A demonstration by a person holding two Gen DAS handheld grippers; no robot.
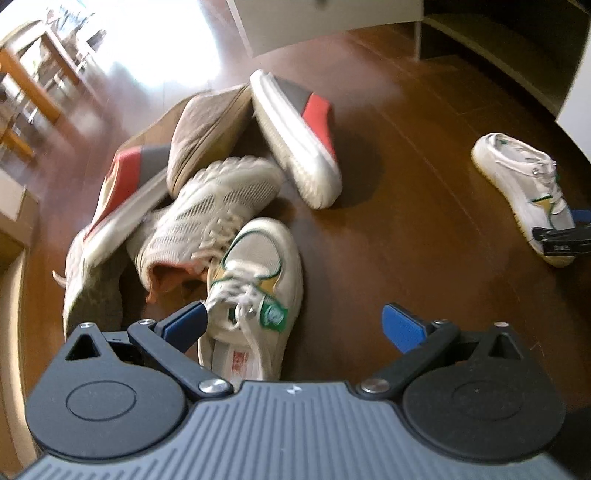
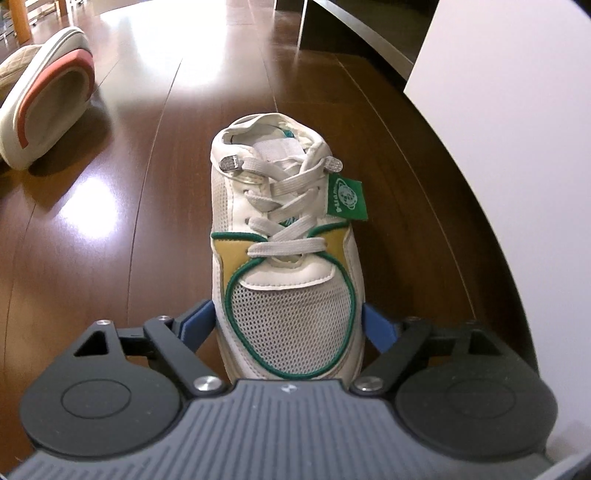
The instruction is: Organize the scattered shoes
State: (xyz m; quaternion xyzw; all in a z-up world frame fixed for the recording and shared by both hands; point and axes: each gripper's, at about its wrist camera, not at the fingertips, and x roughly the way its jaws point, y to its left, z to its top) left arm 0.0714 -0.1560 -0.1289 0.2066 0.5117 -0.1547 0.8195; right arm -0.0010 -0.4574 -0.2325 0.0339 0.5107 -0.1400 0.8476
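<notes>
A white sneaker with green trim and a green tag stands on the wood floor, toe toward me. My right gripper straddles its toe, jaws wide, and the blue pads sit close beside the toe without squeezing it. The same sneaker lies at the right in the left wrist view, the right gripper at its toe. Its mate lies at the near edge of a shoe pile. My left gripper hangs open over it, the left pad by the laces.
The pile holds a white mesh sneaker, red and grey slippers and a beige slipper. A white cabinet panel stands right of the sneaker, with a low dark shelf opening beyond. Wooden furniture legs stand far left.
</notes>
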